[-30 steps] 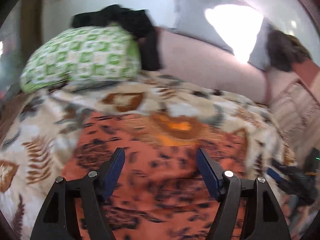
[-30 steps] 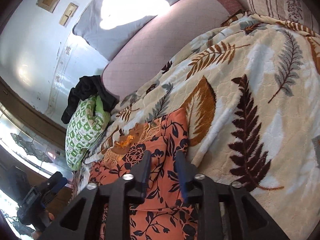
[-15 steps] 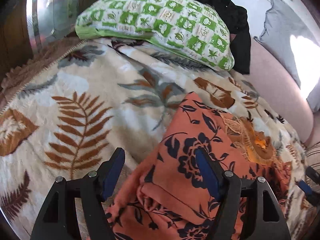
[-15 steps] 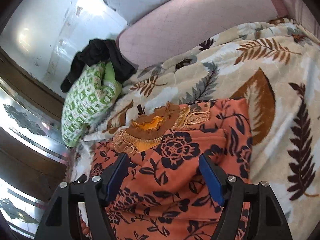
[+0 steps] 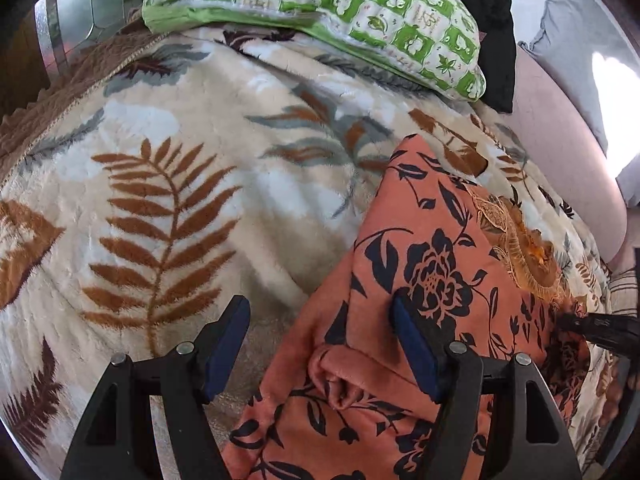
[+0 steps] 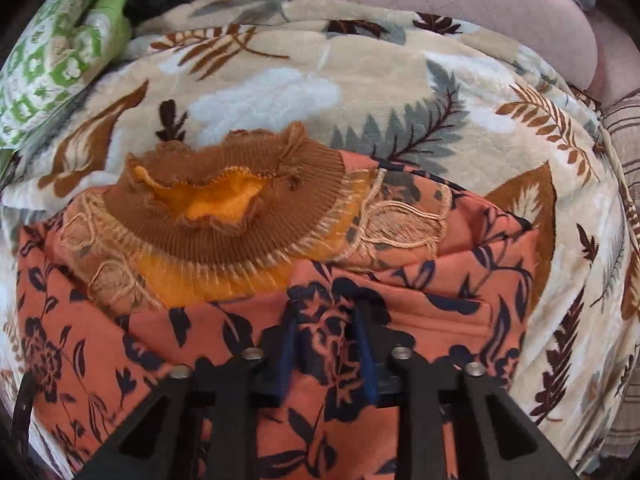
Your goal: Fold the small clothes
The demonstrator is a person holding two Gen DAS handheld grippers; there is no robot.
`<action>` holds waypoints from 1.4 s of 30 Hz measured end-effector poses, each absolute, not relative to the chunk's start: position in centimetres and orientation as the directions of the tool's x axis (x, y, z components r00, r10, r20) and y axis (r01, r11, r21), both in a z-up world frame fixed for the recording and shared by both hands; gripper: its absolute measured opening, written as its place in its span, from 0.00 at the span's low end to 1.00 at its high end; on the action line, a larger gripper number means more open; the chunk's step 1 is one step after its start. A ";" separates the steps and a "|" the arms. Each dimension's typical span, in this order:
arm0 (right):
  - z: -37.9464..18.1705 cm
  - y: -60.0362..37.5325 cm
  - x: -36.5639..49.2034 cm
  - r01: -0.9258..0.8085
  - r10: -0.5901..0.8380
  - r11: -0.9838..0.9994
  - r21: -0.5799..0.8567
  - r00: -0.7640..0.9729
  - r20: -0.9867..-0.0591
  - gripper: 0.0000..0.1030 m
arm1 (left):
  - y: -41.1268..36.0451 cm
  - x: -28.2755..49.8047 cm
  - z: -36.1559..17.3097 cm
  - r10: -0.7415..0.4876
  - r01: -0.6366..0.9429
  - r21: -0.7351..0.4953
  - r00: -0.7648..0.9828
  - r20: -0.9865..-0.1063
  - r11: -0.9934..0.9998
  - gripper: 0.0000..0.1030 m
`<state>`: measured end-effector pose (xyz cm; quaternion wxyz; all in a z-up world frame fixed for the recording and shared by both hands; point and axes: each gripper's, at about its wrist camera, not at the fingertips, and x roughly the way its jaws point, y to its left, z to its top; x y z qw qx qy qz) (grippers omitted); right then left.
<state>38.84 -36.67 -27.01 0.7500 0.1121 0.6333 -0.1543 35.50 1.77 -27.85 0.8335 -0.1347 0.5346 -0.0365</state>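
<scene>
On the blanket lies the orange garment, half folded; right gripper has just closed, pinching its cloth, left gripper stands apart over its edge, which it probably must grip next

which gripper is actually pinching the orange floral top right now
The right gripper: its jaws have just closed on a bunch of the orange floral top. The left gripper is open.
</scene>
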 end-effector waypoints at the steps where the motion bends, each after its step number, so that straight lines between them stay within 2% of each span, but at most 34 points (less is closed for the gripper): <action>1: -25.9 -37.2 37.9 0.374 -0.088 0.927 -0.013 0.183 -0.979 0.12 | 1.9 35.4 -27.9 -0.212 -0.087 -0.273 0.425 -0.880 0.958 0.72; 3: -23.7 -38.3 36.1 0.379 -0.074 0.925 0.024 0.242 -0.967 0.10 | 1.9 35.2 -27.8 -0.210 -0.088 -0.272 0.427 -0.880 0.958 0.72; 6: -20.5 -39.9 33.7 0.388 0.010 0.909 0.153 0.347 -0.938 0.08 | 1.8 34.9 -27.6 -0.201 -0.088 -0.264 0.438 -0.876 0.960 0.72; 11: -14.8 -39.7 32.5 0.343 0.122 0.869 0.355 0.548 -0.828 0.07 | 2.9 34.3 -26.3 -0.180 -0.126 -0.278 0.505 -0.844 0.952 0.72; 14: -10.3 -39.6 31.2 0.255 0.187 0.828 0.499 0.714 -0.675 0.07 | 3.8 33.9 -25.1 -0.185 -0.145 -0.320 0.570 -0.800 0.936 0.72; 17: -7.0 -40.0 28.0 0.072 0.229 0.789 0.610 0.887 -0.400 0.07 | 4.1 33.5 -24.0 -0.159 -0.161 -0.325 0.623 -0.765 0.932 0.72; 18: -7.0 -40.6 26.4 0.006 0.232 0.776 0.631 0.927 -0.295 0.07 | 4.1 33.4 -23.7 -0.150 -0.163 -0.323 0.638 -0.755 0.932 0.72; 19: -7.8 -41.2 25.3 -0.028 0.232 0.761 0.648 0.945 -0.232 0.07 | 4.0 33.3 -23.5 -0.141 -0.163 -0.316 0.646 -0.750 0.934 0.72; 20: -9.2 -41.9 24.6 -0.032 0.231 0.748 0.662 0.949 -0.215 0.07 | 3.9 33.3 -23.4 -0.131 -0.165 -0.306 0.649 -0.750 0.938 0.72; 21: -11.7 -42.8 24.2 -0.012 0.244 0.731 0.682 0.938 -0.245 0.07 | 3.8 33.3 -23.3 -0.118 -0.168 -0.294 0.651 -0.750 0.941 0.72; 22: -15.0 -43.8 24.0 0.050 0.259 0.702 0.710 0.911 -0.320 0.07 | 3.7 33.4 -23.3 -0.106 -0.171 -0.282 0.653 -0.750 0.944 0.72; 24: -22.3 -45.7 22.9 0.263 0.253 0.652 0.712 0.809 -0.530 0.07 | 3.5 33.5 -23.4 -0.094 -0.171 -0.266 0.650 -0.754 0.949 0.72; 26: -28.3 -47.4 20.5 0.467 0.226 0.600 0.649 0.680 -0.698 0.07 | 3.3 33.5 -23.5 -0.086 -0.165 -0.247 0.643 -0.761 0.955 0.72; 27: -30.1 -48.3 19.1 0.525 0.224 0.553 0.647 0.654 -0.722 0.09 | 3.2 33.3 -23.6 -0.081 -0.163 -0.240 0.643 -0.762 0.957 0.72; 30: -30.2 -49.9 17.1 0.580 0.159 0.505 0.639 0.666 -0.729 0.11 | 2.6 32.9 -23.6 -0.082 -0.148 -0.231 0.650 -0.755 0.962 0.72; 33: -26.6 -49.4 19.0 0.508 0.152 0.572 0.644 0.706 -0.692 0.11 | 1.7 32.7 -23.2 -0.098 -0.122 -0.241 0.671 -0.735 0.963 0.72; 38: -21.0 -46.0 23.9 0.366 0.118 0.762 0.535 0.732 -0.671 0.11 | 0.6 33.3 -23.1 -0.139 -0.076 -0.256 0.674 -0.725 0.964 0.72; 39: -21.1 -45.2 25.1 0.358 0.123 0.776 0.519 0.721 -0.682 0.11 | 0.3 33.5 -23.4 -0.116 -0.085 -0.229 0.666 -0.737 0.970 0.73; 42: -23.9 -43.7 27.6 0.395 0.136 0.778 0.488 0.652 -0.746 0.11 | -0.2 35.0 -26.3 0.047 -0.136 -0.032 0.540 -0.840 0.990 0.76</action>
